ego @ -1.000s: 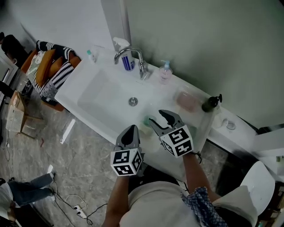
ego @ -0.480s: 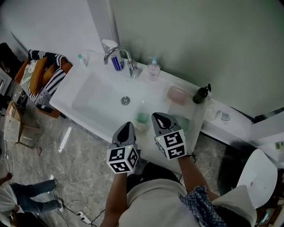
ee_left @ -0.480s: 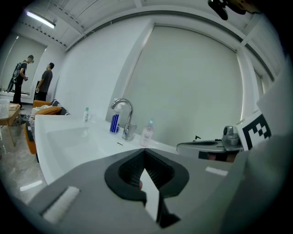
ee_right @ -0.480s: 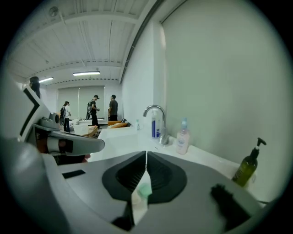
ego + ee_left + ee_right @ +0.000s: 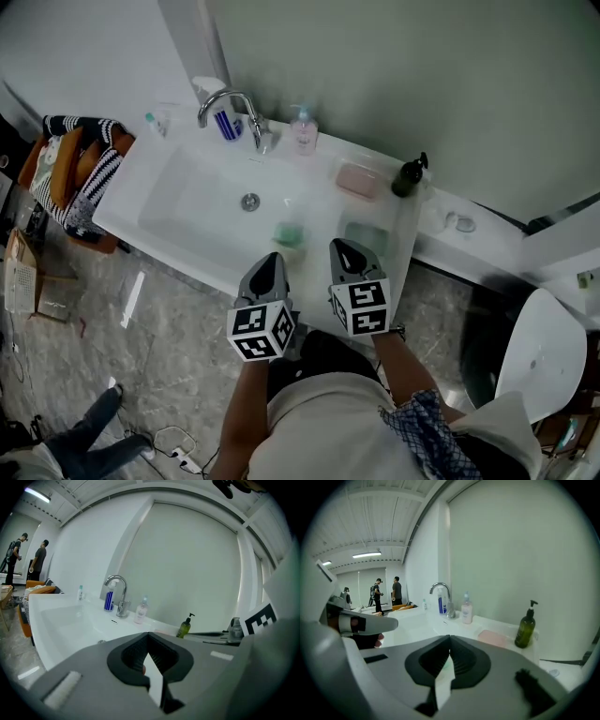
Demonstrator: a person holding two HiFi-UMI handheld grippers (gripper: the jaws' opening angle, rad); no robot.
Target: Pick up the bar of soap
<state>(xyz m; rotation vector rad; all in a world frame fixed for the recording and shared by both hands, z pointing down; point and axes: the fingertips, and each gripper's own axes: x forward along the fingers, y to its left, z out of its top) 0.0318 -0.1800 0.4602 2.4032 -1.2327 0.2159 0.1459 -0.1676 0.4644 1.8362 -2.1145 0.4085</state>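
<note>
**At the sink's near rim: both tongs closed on nothing, soap lying apart on the ledge**

Over the near rim of the white sink (image 5: 178, 246), the left gripper (image 5: 272, 261) and right gripper (image 5: 343, 249) hang side by side, both aimed toward 12 o'clock. The left gripper's jaws are pressed together with nothing between them. The right gripper's jaws have just been closing and now meet on nothing as well.

Just past the right gripper, at 1 o'clock, lies a pale green translucent piece (image 5: 366, 239). At its 10 o'clock a small green thing (image 5: 289, 234) sits inside the basin. What either one is I cannot tell.

Farther out at 12 o'clock, the pink bar of soap (image 5: 357, 181) lies flat on the back ledge, well apart from both grippers. The soap is therefore not lifted. This fits a bar waiting to be taken as well as one that has been set down again.

For room, the ledge ahead of the right gripper is open apart from the pale piece. A dark pump bottle (image 5: 409, 176) stands just beside the soap at its 3 o'clock, and the wall (image 5: 422, 75) rises close behind. A clear pump bottle (image 5: 303, 131) and the faucet (image 5: 228, 97) stand off toward 10 o'clock.
</note>
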